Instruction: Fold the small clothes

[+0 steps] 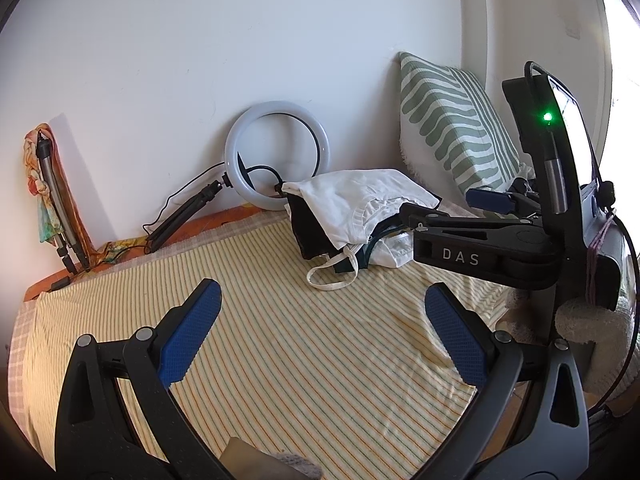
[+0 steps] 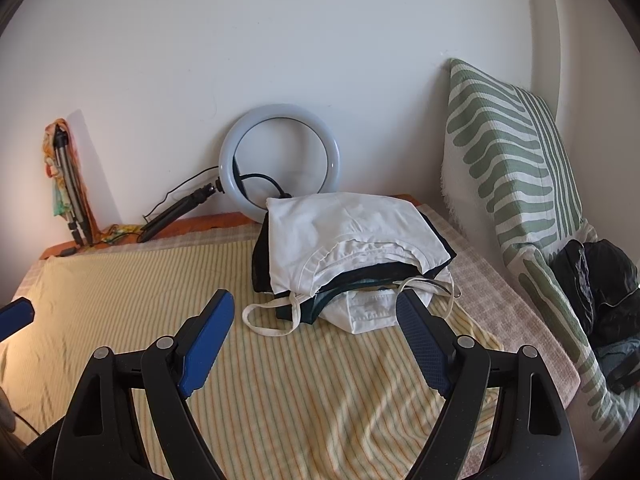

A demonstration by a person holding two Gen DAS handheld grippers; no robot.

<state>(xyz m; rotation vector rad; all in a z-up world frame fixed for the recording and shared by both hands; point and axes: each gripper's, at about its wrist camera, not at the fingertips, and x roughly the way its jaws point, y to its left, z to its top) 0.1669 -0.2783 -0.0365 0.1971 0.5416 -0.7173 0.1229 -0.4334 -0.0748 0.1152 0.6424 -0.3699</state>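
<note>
A plain white wall point(image 2: 280, 40) is seen behind the bed point(image 2: 120, 288); a ring light point(image 2: 280, 160) and striped cushion point(image 2: 512, 168) are leaned against it.

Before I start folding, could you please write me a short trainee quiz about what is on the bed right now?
1. True or false: the right gripper is clamped on a garment.
2. Which garment lies on top of the pile of clothes? A) a white one B) a red one C) a striped one
3. Fill in: the round thing leaning on the wall behind the pile is a ____.

Key
1. False: its jaws stand open over the striped sheet, with nothing between them. The left gripper is open and empty too.
2. A: the white garment covers darker ones beneath.
3. Ring light, with the green-striped cushion to its right.
</note>
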